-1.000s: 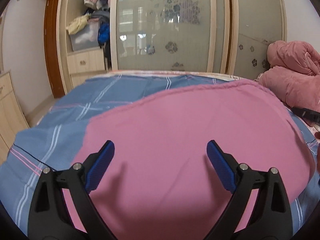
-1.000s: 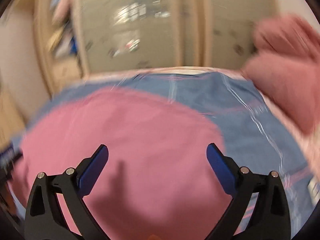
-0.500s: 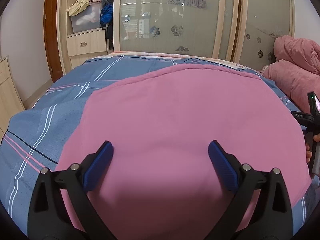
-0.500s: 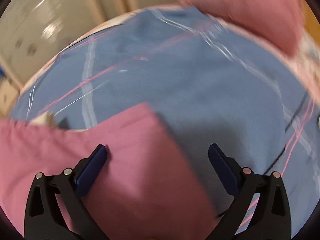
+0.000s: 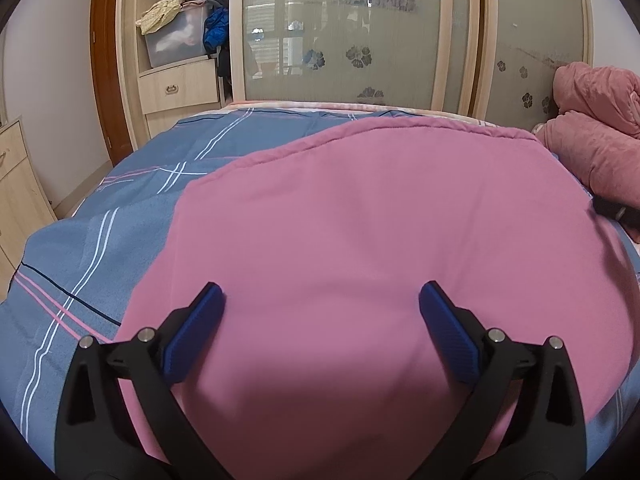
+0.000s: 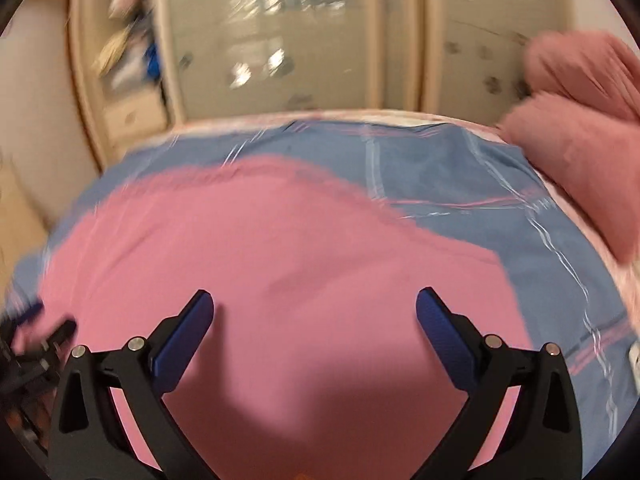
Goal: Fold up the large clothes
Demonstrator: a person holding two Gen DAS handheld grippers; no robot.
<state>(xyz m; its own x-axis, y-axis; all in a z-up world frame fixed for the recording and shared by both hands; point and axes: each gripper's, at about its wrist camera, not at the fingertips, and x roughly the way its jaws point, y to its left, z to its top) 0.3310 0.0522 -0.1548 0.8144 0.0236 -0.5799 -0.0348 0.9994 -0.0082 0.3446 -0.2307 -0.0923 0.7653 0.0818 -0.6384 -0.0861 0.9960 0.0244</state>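
Two grippers hang over the bed, and both have their blue pads spread wide with nothing pinched between them. The left gripper has its jaws opening to full spread, only flat cloth lying under the gap. The right gripper stands just as wide apart over the same cloth.

The pink garment lies spread flat on the blue plaid bedsheet, its hemmed far edge running toward the wardrobe.

Compared with a second ago, the left view sits lower and nearer the cloth, so the pink fills more of it and the wardrobe's upper shelf has slid out of the top. Half a second ago the right view looked mostly across bare blue sheet, with just a corner of pink at the left; now it is swung back over the middle of the garment, and the crumpled pink quilt is at its right again.

The right view is smeared with motion: the wardrobe doors and the clutter beside them are only streaks. At its lower left edge a dark shape with a bit of blue is too blurred to name. In the left view a black part pokes in at the right rim, cut off by the frame. The near edge of the garment is hidden under both grippers' arms.
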